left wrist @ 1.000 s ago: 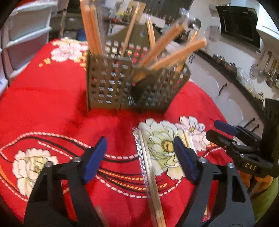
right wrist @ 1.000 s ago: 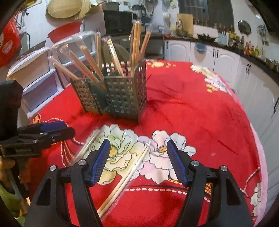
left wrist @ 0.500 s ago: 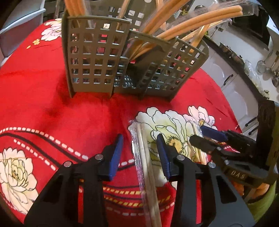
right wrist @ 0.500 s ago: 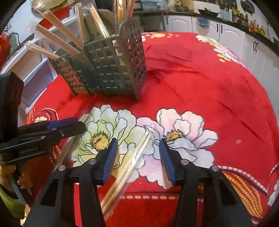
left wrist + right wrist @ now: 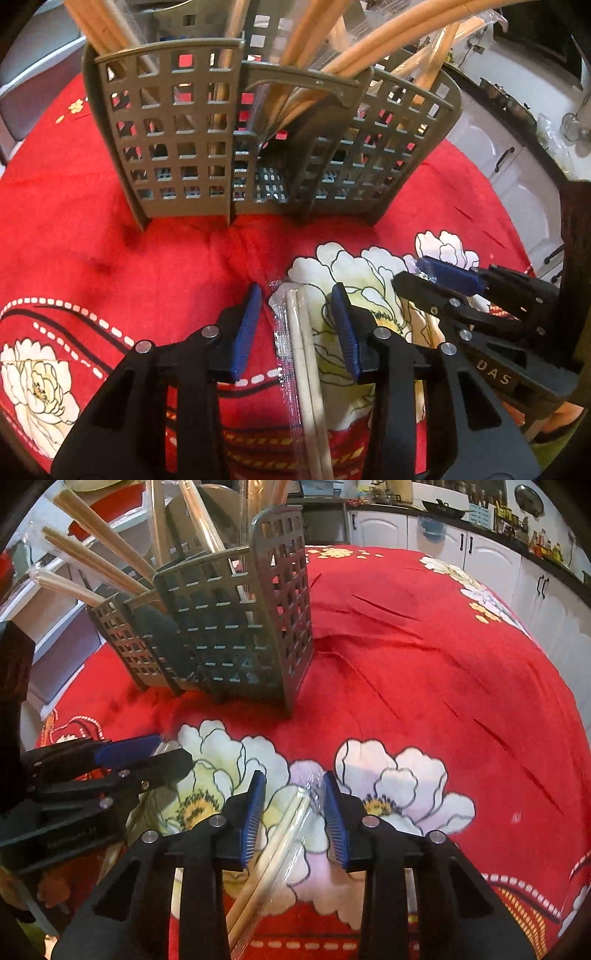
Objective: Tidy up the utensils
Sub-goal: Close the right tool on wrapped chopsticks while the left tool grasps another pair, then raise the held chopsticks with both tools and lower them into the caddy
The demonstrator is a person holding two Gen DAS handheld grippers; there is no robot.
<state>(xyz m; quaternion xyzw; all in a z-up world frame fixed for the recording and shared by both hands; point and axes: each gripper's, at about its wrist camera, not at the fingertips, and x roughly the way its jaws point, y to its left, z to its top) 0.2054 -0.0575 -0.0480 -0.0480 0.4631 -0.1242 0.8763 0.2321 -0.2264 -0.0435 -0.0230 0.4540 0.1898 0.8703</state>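
Note:
Two pairs of wrapped chopsticks lie on the red flowered tablecloth [image 5: 74,229] in front of a grey perforated caddy [image 5: 177,147] [image 5: 236,635] that holds several wrapped chopsticks. My left gripper [image 5: 295,325] is low over the left pair [image 5: 301,343]. Its jaws are closing, with a gap on each side of the pair. My right gripper [image 5: 295,812] straddles the right pair [image 5: 280,834], which lies slantwise. Its jaws are closing too, and the blue pads are not pressing on it. Each gripper shows in the other's view: the right gripper [image 5: 408,271] and the left gripper [image 5: 162,755].
White kitchen cabinets [image 5: 491,565] and a dark counter run along the far right. A pale drawer unit [image 5: 48,620] stands beyond the table's left edge. The cloth to the right of the caddy [image 5: 424,664] is wrinkled and bare.
Both grippers came forward and down over the chopstick pairs, and both sets of jaws narrowed from wide open to a small gap around them. The caddy looms larger.

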